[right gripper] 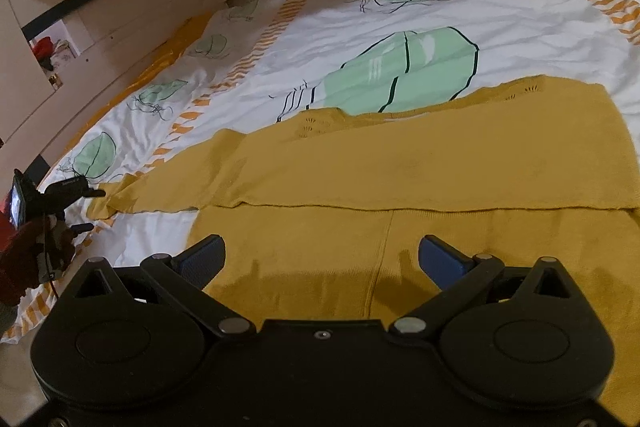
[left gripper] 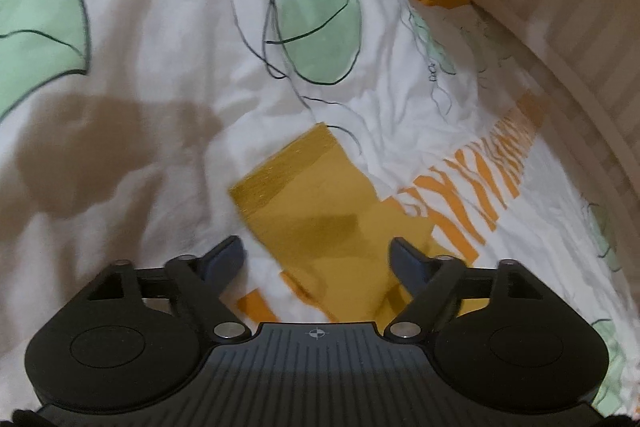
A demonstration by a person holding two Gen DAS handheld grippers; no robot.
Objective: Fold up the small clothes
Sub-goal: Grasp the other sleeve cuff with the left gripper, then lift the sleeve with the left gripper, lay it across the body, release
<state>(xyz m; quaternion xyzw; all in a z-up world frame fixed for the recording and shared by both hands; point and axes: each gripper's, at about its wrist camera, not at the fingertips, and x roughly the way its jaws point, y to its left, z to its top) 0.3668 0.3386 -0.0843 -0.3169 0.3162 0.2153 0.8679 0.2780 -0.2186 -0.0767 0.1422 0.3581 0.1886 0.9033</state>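
The right gripper (right gripper: 322,257), fingers wide apart and holding nothing, is showing the whole yellow sweater (right gripper: 400,163); the left gripper (left gripper: 318,259), equally open, is seeing only its sleeve (left gripper: 304,203) on the bed cover (left gripper: 160,27).

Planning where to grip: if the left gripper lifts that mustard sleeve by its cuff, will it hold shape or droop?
The mustard knit sweater lies flat and creased on the bedsheet, so it will probably droop. The ribbed cuff looks thicker, likely an easier grip. Both the left gripper and the right gripper are open.
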